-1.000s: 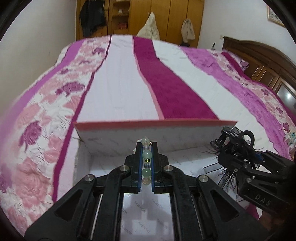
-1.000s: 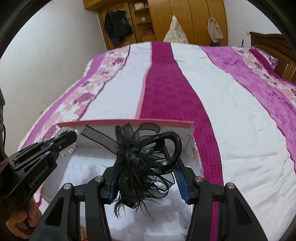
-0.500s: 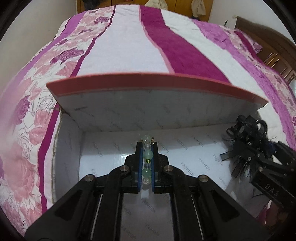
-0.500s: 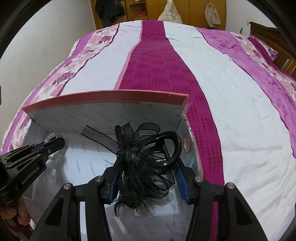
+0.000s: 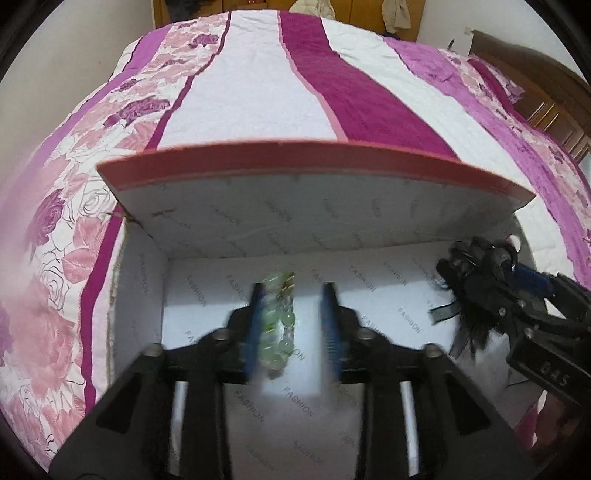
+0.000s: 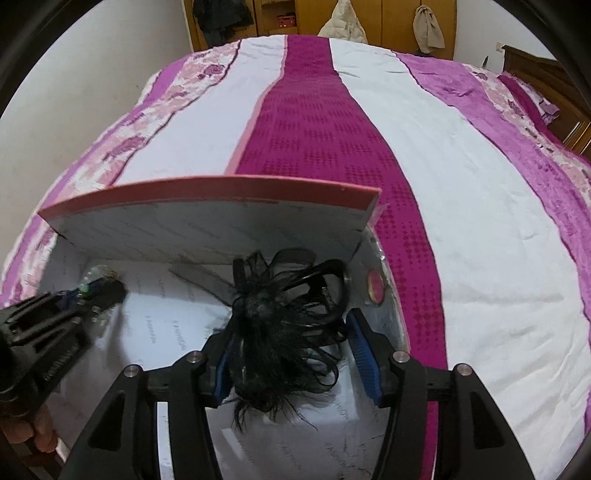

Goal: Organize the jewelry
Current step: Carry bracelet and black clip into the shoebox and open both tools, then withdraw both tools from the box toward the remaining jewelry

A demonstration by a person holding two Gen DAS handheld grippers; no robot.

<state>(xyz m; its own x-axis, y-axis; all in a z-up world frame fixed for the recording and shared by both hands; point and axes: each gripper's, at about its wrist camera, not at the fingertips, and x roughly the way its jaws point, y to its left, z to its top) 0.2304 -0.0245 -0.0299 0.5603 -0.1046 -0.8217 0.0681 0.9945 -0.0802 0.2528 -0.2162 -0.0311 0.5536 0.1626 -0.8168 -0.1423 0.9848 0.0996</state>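
Two grippers work inside one open box (image 5: 207, 229) that sits on a bed (image 6: 443, 184). Bedspread is quilted, w/ long stripes: white, deep magenta, lilac, plus a pink rose print along the left edge. Behind the bed: wooden wardrobe (image 6: 388, 22) w/ clothes hung on its doors, white wall on the left, dark wood headboard (image 5: 546, 96) far right.

Both grippers point steeply down into the box. Left gripper (image 5: 293, 325) is over the box's left half; its jaws are opening and blurred, blue pads apart. Bead bracelet (image 5: 279, 325) lies between them, close by the left pad, clear of the right one; whether it touches the left pad can't be told thru the blur. A bare hand (image 6: 33, 428) shows at the left gripper's handle in the right wrist view.

Right gripper (image 6: 297, 350) is over the box's right half, jaws opening too. Black hair clip (image 6: 280, 317) sits between its pads: against the left pad, a gap to the right one.

Box: pink outside, white lining printed w/ "FASHION", lid standing up at the far side, pink rim on top. A round pink disc (image 6: 376, 286) is on the right inner wall. Bracelet = pale green and clear round beads, glossy. Clip = curved shiny black plastic w/ sheer ribbon loops and wispy feathers.
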